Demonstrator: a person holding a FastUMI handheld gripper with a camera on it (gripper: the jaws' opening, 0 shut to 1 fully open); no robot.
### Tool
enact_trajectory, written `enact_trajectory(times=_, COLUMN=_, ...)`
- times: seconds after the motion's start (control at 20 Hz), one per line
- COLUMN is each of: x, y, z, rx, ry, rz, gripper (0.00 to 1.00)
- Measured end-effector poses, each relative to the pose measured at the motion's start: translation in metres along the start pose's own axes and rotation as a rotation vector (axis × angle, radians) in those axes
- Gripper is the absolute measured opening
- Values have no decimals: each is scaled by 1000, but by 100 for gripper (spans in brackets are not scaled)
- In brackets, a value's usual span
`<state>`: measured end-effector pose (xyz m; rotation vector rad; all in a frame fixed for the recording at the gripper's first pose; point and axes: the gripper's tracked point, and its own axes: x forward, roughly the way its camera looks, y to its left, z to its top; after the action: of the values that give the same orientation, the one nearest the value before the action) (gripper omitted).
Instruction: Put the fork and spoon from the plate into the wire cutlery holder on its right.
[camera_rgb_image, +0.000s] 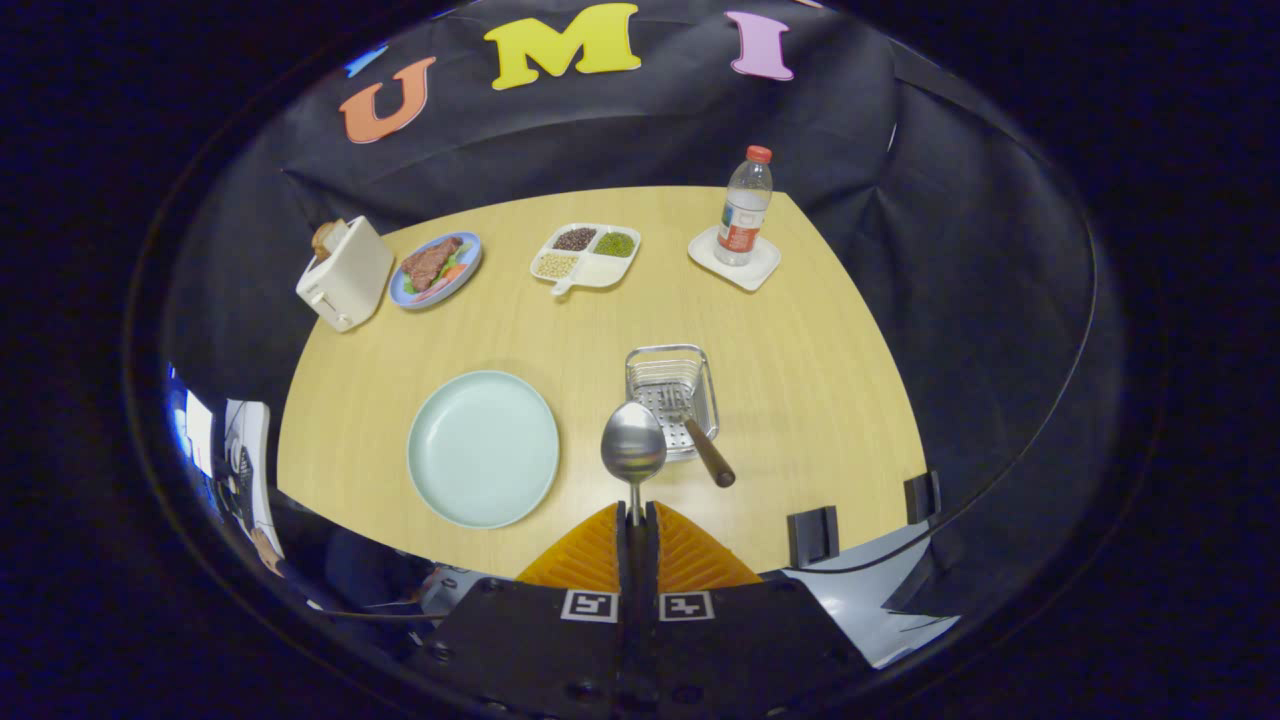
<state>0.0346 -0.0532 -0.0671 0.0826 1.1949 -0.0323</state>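
With the gripper (636, 512) jaws pinching the shiny metal spoon (633, 446) by its handle, carry it over the wire cutlery holder (672, 396), beside the brown-handled fork (700, 440), then release.

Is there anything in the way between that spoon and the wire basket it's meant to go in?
Nothing visible blocks it. The claw is shut on the spoon, whose bowl sits just short of the wire cutlery holder. The fork already leans inside, its handle sticking out toward the claw on the spoon's right.
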Motion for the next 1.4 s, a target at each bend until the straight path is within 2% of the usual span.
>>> enact_trajectory(times=0.55, x=35, y=-18, z=22, rx=-13, ry=142, rz=-19, gripper=0)
enact_trajectory(times=1.25, x=42, y=-13, z=37, rx=34, ry=167, rz=-9, gripper=1)
enact_trajectory(times=1.4, x=41, y=-13, z=40, rx=27, ry=161, rz=-14, gripper=5)
